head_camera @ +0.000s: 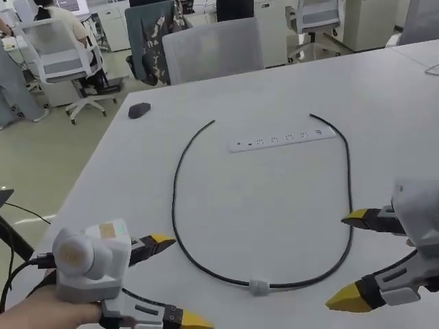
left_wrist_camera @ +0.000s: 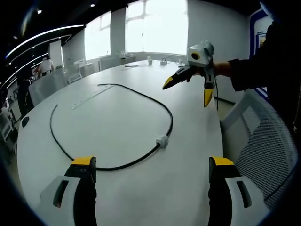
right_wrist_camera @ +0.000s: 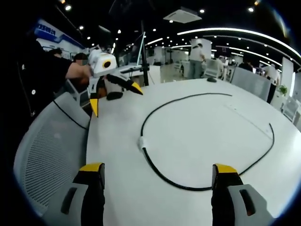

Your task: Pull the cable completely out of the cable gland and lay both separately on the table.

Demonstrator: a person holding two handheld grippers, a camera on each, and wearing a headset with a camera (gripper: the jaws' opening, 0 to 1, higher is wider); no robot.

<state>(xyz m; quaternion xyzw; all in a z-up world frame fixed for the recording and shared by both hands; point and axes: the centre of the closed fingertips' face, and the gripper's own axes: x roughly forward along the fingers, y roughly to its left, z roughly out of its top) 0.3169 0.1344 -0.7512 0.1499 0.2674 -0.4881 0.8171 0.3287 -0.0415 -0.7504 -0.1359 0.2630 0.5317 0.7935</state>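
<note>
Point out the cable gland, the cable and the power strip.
cable gland [head_camera: 259, 286], head view, its white body.
cable [head_camera: 172, 205], head view, left run of the loop.
power strip [head_camera: 285, 139], head view, middle of its top.

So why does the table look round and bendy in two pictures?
Left gripper view: a fisheye lens curves the table edge, and the windows glare white. Right gripper view: same bending, and the ceiling lights show as bright streaks. Head view: no bending, the table edges run straight and the cable looks sharp.
</note>
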